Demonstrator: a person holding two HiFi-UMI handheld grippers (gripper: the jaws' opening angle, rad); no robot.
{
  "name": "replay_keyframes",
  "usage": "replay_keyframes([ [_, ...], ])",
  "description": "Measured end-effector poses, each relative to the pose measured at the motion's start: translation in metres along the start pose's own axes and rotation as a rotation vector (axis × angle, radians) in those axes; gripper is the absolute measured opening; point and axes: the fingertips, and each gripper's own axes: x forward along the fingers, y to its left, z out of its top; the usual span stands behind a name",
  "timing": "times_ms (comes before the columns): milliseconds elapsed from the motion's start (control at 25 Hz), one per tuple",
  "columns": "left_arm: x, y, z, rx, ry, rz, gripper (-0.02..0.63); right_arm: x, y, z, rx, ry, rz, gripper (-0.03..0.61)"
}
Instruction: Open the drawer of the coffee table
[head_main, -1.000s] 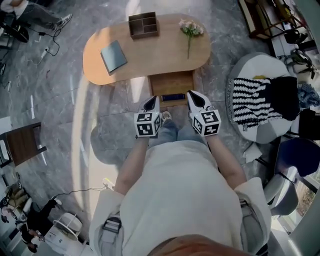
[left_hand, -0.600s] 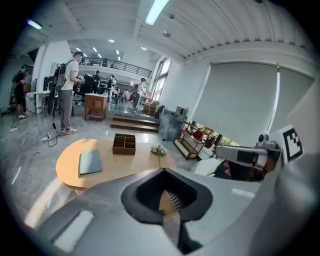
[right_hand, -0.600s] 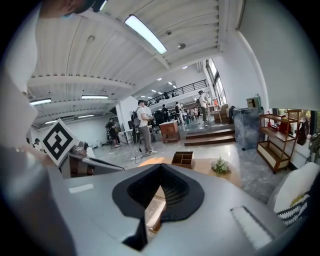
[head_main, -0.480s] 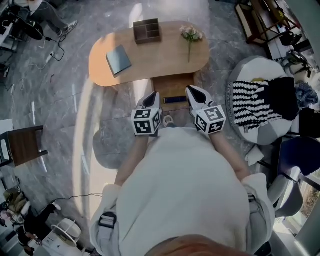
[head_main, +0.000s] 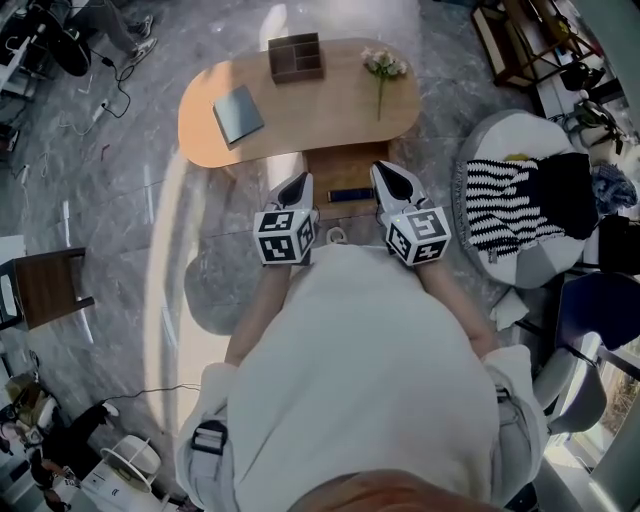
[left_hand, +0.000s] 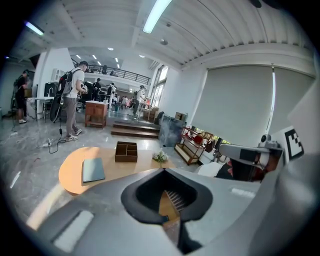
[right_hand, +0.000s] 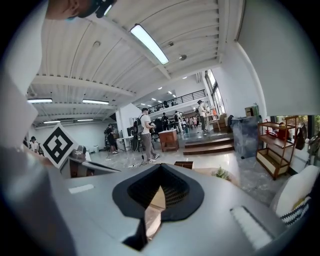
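The oval wooden coffee table (head_main: 310, 120) stands ahead of me, and its drawer (head_main: 345, 165) is pulled out toward me from the near side. A dark flat object (head_main: 350, 195) lies in the drawer. My left gripper (head_main: 296, 184) hangs shut over the drawer's left front corner, with nothing in it. My right gripper (head_main: 388, 176) hangs shut over the right front corner, also empty. In the left gripper view the shut left gripper (left_hand: 164, 171) points down at the table (left_hand: 72, 175). In the right gripper view the right gripper (right_hand: 160, 168) points nearly level, its jaws together.
On the table top lie a grey book (head_main: 238, 113), a dark compartment box (head_main: 295, 56) and a flower sprig (head_main: 383, 68). A round pouf with a striped blanket (head_main: 510, 205) stands right. A brown chair (head_main: 40, 288) is at left. People stand far off (left_hand: 72, 97).
Both grippers have risen and drawn back from the drawer, still shut. The drawer stays pulled out. The head view has shifted slightly.
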Motion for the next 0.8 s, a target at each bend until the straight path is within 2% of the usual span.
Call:
replay_keyframes([
  [800, 0.004, 0.009, -0.006, -0.041, 0.009, 0.003, 0.0, 0.007, 0.004, -0.009, 0.006, 0.033, 0.011, -0.002],
])
